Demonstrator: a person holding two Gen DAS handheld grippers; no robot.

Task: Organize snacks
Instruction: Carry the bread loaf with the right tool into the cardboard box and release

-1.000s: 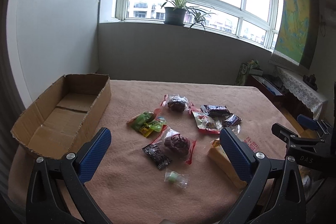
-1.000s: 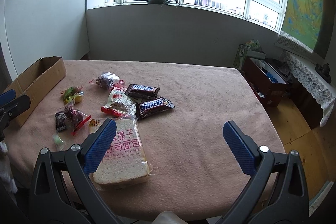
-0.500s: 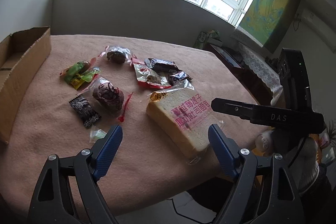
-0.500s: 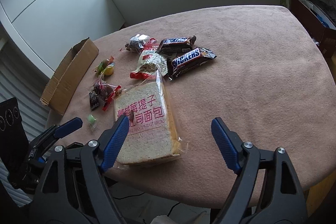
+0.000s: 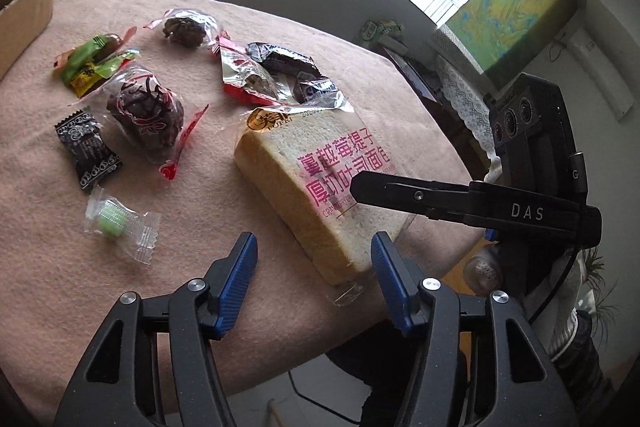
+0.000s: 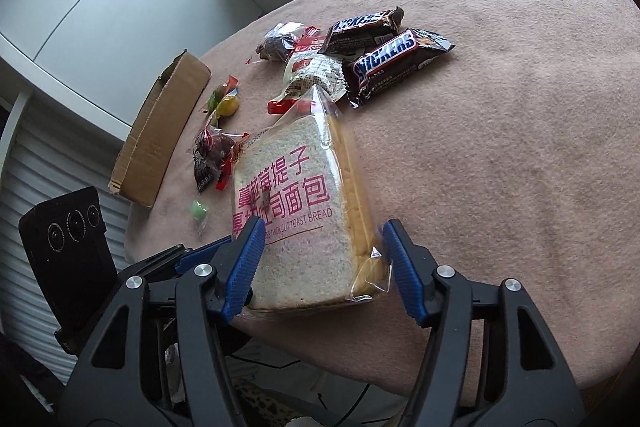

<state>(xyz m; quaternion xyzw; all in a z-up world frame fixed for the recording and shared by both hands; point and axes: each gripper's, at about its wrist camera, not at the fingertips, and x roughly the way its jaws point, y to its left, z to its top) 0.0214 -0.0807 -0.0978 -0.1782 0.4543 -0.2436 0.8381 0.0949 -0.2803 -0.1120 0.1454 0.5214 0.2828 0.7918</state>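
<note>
A bagged loaf of sliced toast bread (image 5: 320,179) (image 6: 296,203) lies at the near edge of the pink-clothed table (image 6: 500,147). My left gripper (image 5: 314,247) hangs over that edge, its jaws closing, with the loaf's near corner between them and no pad pressing on it. My right gripper (image 6: 325,229) straddles the loaf's near end, its jaws also closing, and the pads flank the bag without a clear squeeze. Two Snickers bars (image 6: 396,63) lie beyond the loaf. An open cardboard box (image 6: 160,131) (image 5: 24,15) stands at the far left.
Small snacks are scattered left of the loaf: a red-and-white packet (image 5: 248,75), two dark cakes in clear wrap (image 5: 148,111) (image 5: 186,31), a black candy (image 5: 86,147), a green candy (image 5: 110,221) and green-yellow packets (image 5: 92,63). The cloth to the right is bare (image 6: 520,87).
Both grippers have tipped downward and sunk toward the table's near edge. Their jaws have narrowed from wide open, and the loaf now lies between each pair.
</note>
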